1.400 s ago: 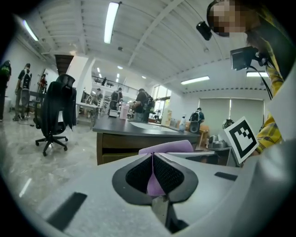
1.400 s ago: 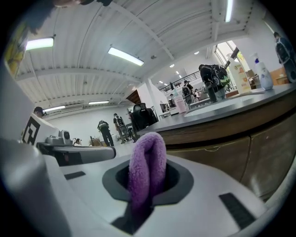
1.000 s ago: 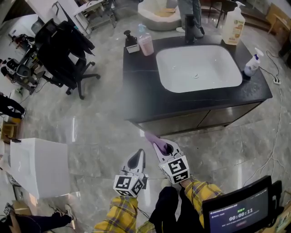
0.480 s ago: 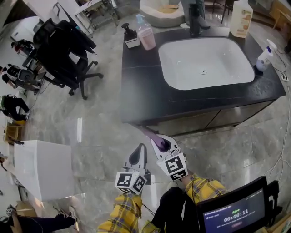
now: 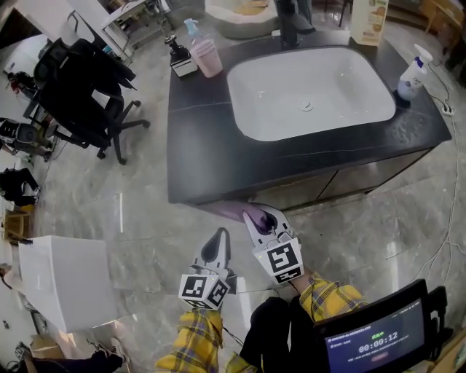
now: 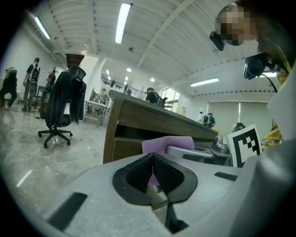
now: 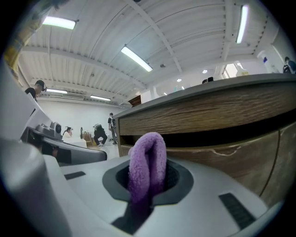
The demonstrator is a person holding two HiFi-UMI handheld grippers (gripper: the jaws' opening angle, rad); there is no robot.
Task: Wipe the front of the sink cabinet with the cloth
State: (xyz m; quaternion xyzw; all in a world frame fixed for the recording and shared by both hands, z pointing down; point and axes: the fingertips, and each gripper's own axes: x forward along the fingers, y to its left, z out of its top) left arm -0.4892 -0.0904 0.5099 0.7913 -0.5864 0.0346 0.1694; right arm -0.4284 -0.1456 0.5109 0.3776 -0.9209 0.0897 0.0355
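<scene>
The sink cabinet has a black top [image 5: 196, 146] with a white basin [image 5: 309, 91] and a brown wooden front [image 5: 320, 188] [image 7: 217, 139] [image 6: 134, 127]. My right gripper [image 5: 261, 217] [image 7: 148, 178] is shut on a purple cloth [image 7: 148, 162] [image 5: 237, 212] [image 6: 167, 144], held just below the cabinet's front left corner. The cloth's end reaches the front's lower edge; whether it touches is unclear. My left gripper [image 5: 216, 244] [image 6: 153, 172] is shut with nothing in it, lower and to the left, off the cabinet.
A pink soap bottle [image 5: 206, 55], a dark pump dispenser [image 5: 180, 62], a white spray bottle [image 5: 411, 76] and a faucet [image 5: 285, 22] stand on the top. A black office chair [image 5: 76, 87] is at left, a white box [image 5: 65, 280] on the floor, a screen [image 5: 378, 339] at bottom right.
The view has come closer to the cabinet. My right gripper has carried the purple cloth up to the cabinet's front left corner. The left gripper keeps its place beside it.
</scene>
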